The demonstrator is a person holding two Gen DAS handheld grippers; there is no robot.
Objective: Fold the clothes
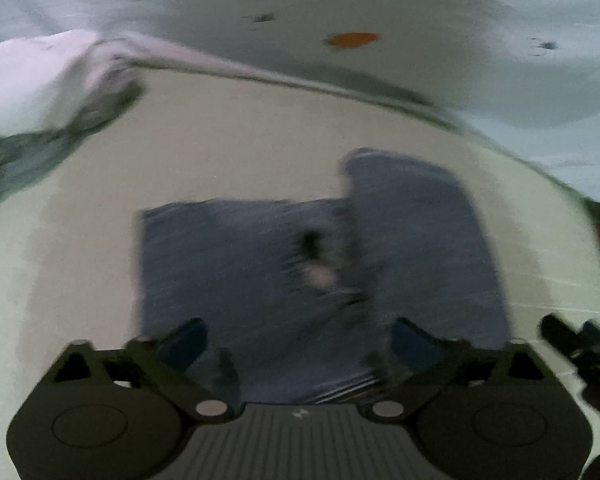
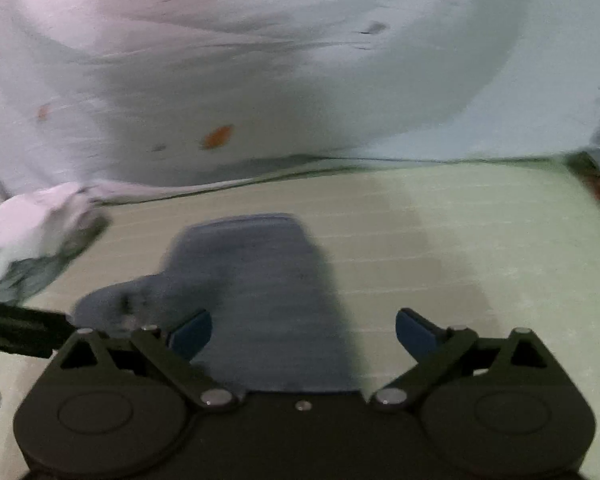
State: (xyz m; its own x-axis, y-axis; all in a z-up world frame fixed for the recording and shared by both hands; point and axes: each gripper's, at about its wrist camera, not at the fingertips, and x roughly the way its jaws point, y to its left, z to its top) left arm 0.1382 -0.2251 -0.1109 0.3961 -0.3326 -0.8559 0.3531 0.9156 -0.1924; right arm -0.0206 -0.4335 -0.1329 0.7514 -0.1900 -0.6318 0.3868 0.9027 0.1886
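A: Does any writing show on the blue garment (image 1: 260,264), in either wrist view?

B: None that can be read; both views are blurred, and the dark patch on the cloth gives no letters.

A: And the small pale mark on the left gripper's (image 1: 296,340) ribbed body?

B: It is too small to tell a sign or brand

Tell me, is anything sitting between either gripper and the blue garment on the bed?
Nothing visible. The left gripper and right gripper both look straight over the blue garment, jaws apart. The crumpled white cloth lies off to the left, clear of it.
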